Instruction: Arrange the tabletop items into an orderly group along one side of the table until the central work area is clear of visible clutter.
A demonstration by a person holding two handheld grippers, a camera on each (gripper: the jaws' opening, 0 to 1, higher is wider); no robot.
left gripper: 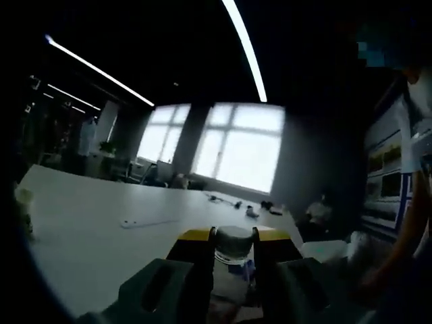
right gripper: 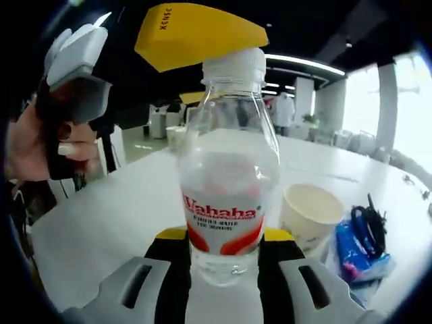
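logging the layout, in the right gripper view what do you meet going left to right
person's hand on the left gripper → Wahaha water bottle → paper cup → blue packet with a black cord on it

the bottle (right gripper: 228,179) label reads "wahaha" in red, with smaller print beneath too blurred to read. the yellow jaw tip (right gripper: 196,34) above the cap bears "xense".

Bright windows (left gripper: 239,145) behind a long white table (left gripper: 101,229); ceiling light strips (left gripper: 246,47).
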